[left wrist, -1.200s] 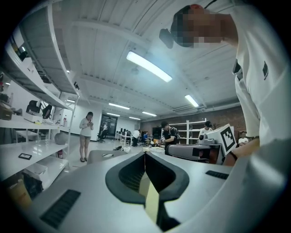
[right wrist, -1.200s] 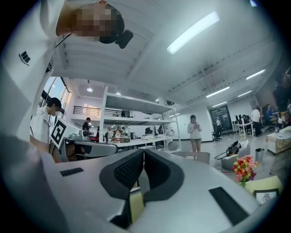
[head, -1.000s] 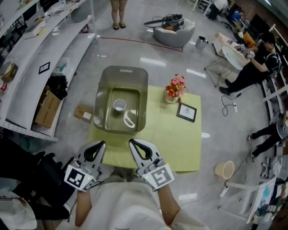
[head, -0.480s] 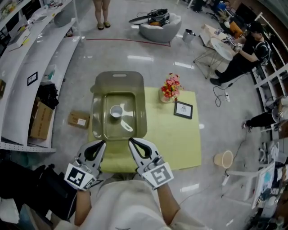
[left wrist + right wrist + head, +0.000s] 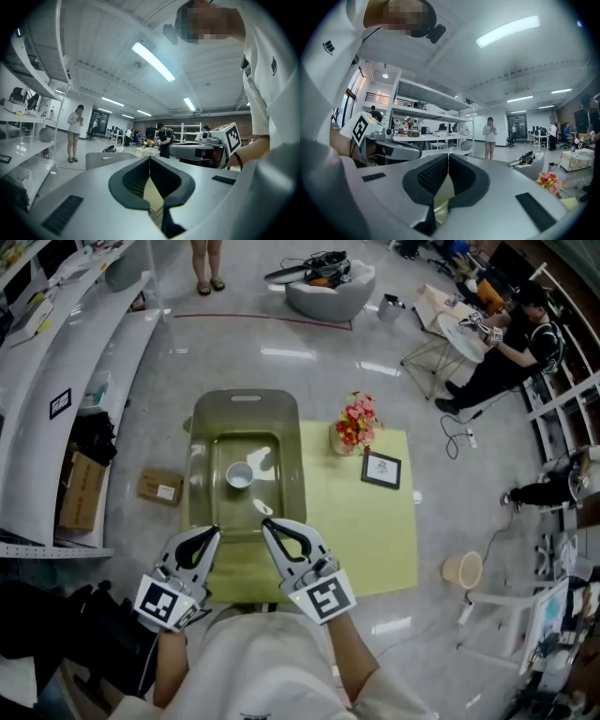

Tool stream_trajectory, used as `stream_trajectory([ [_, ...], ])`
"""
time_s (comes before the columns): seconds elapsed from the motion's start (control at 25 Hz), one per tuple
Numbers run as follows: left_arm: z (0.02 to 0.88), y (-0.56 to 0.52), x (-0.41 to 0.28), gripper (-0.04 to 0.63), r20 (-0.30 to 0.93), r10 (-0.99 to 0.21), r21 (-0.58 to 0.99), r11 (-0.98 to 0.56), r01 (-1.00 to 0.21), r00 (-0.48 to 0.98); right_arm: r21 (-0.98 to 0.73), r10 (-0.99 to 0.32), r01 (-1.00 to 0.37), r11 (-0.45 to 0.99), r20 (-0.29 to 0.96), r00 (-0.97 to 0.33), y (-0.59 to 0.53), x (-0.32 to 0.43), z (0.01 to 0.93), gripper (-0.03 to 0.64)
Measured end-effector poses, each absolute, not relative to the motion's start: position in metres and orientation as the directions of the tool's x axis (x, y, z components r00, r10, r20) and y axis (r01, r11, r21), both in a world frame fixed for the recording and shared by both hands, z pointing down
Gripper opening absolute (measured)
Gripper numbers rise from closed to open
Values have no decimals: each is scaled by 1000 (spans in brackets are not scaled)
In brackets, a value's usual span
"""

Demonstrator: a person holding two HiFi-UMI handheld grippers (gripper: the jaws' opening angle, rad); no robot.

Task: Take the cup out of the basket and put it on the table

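A white cup [image 5: 239, 475] stands upright inside the olive translucent basket [image 5: 208, 439], which rests on the left part of the table under a yellow-green cloth [image 5: 361, 540]. A small white object [image 5: 263, 508] lies in the basket near its front wall. My left gripper [image 5: 213, 534] and right gripper [image 5: 266, 525] hover side by side just in front of the basket's near rim, both shut and holding nothing. The left gripper view shows its jaws [image 5: 149, 160] pressed together and aimed high over the room. The right gripper [image 5: 448, 156] looks the same way, jaws together.
A pot of pink and red flowers [image 5: 354, 423] and a small dark picture frame [image 5: 381, 469] stand on the cloth right of the basket. On the floor are a cardboard box [image 5: 157, 487] at left and a beige bucket [image 5: 461, 570] at right. White shelves [image 5: 56, 381] run along the left.
The head view has shifted, so the basket sits lower and closer to the grippers. The right gripper has edged up toward the basket's near rim. Both stay shut.
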State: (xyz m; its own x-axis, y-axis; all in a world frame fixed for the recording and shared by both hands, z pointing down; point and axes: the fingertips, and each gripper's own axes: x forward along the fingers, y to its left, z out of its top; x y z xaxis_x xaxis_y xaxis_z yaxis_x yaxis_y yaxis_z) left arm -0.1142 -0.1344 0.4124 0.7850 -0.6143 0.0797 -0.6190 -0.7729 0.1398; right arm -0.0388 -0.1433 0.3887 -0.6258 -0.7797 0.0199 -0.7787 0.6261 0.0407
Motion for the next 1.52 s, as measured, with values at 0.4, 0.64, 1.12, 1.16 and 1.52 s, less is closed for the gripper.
stream_trajectory([
  [0.4,420,-161,-119,11,107,-660,140,-730,-668,744,123,-672,-666,735,257,-695,-185,-50,422,12],
  [0.64,423,-170,-118,11,108,-667,147,-723,-675,737,154,-578,-568,808,390,-717,-207,-68,436,14],
  [1.12,427,-181,-117,11,106,-667,152,-722,-675,737,227,-349,-265,937,599,-721,-249,-101,497,187],
  [1.16,427,-181,-117,11,107,-668,153,-721,-676,737,229,-335,-245,942,619,-711,-253,-102,504,193],
  [1.52,430,-192,-117,11,117,-675,155,-712,-685,728,256,-215,-12,967,785,-580,-269,-110,563,256],
])
